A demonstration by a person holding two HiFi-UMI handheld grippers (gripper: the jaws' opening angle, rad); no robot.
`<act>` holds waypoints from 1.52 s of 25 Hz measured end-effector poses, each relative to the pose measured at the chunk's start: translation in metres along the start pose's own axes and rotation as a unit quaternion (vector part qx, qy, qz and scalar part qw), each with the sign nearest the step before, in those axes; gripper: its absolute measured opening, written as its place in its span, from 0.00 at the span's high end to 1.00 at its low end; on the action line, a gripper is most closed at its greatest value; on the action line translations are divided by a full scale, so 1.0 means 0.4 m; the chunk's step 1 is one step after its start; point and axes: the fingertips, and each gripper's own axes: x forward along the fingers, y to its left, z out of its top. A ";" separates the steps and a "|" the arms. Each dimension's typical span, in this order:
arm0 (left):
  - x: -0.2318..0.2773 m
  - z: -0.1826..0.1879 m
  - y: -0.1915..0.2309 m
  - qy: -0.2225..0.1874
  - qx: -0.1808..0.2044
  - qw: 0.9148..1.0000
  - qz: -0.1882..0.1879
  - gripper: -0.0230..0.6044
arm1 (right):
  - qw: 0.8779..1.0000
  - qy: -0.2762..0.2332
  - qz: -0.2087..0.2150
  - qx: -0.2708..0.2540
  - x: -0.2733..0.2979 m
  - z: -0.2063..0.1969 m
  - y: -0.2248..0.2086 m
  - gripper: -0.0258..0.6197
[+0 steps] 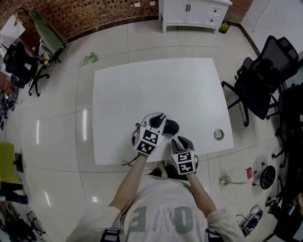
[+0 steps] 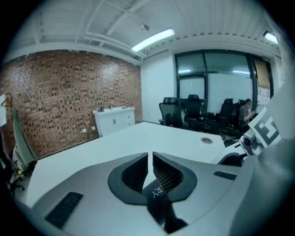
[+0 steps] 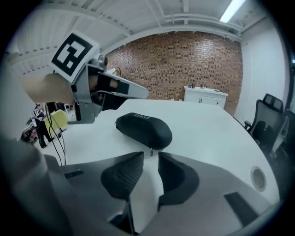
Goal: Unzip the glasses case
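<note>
The black glasses case (image 1: 170, 126) lies on the white table (image 1: 156, 85) near its front edge. In the right gripper view the case (image 3: 144, 130) is zipped, with its small zipper pull (image 3: 151, 151) hanging at the near end. My right gripper (image 3: 150, 157) sits just short of that pull, slightly open and holding nothing. My left gripper (image 1: 158, 119) hovers over the case's left end and shows in the right gripper view as the left gripper (image 3: 138, 93). The left gripper (image 2: 150, 159) is shut; a black lettered strap (image 2: 156, 196) lies under its jaws. That view hides the case.
A round metal grommet (image 1: 218, 134) sits in the table at the right. Black office chairs (image 1: 262, 78) stand right of the table, and a white cabinet (image 1: 194, 12) against the brick wall beyond. A black cable (image 1: 129, 162) hangs off the table's front edge.
</note>
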 end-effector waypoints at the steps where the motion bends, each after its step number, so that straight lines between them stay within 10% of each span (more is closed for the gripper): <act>1: 0.023 -0.014 -0.005 0.021 0.012 1.000 -0.006 0.95 | 1.000 0.006 -0.003 -0.011 0.014 0.004 0.005 0.85; 8: 0.097 -0.082 -0.041 0.112 0.104 0.988 -0.023 0.95 | 0.994 0.060 -0.069 -0.054 0.067 -0.008 -0.013 0.85; 29: 0.099 -0.078 -0.056 0.058 0.173 0.983 0.009 0.96 | 0.989 0.083 -0.016 -0.124 0.061 -0.010 -0.106 0.96; 38: 0.100 -0.075 -0.062 0.059 0.173 0.983 0.003 0.96 | 0.949 0.085 0.084 -0.292 0.110 0.037 -0.142 0.96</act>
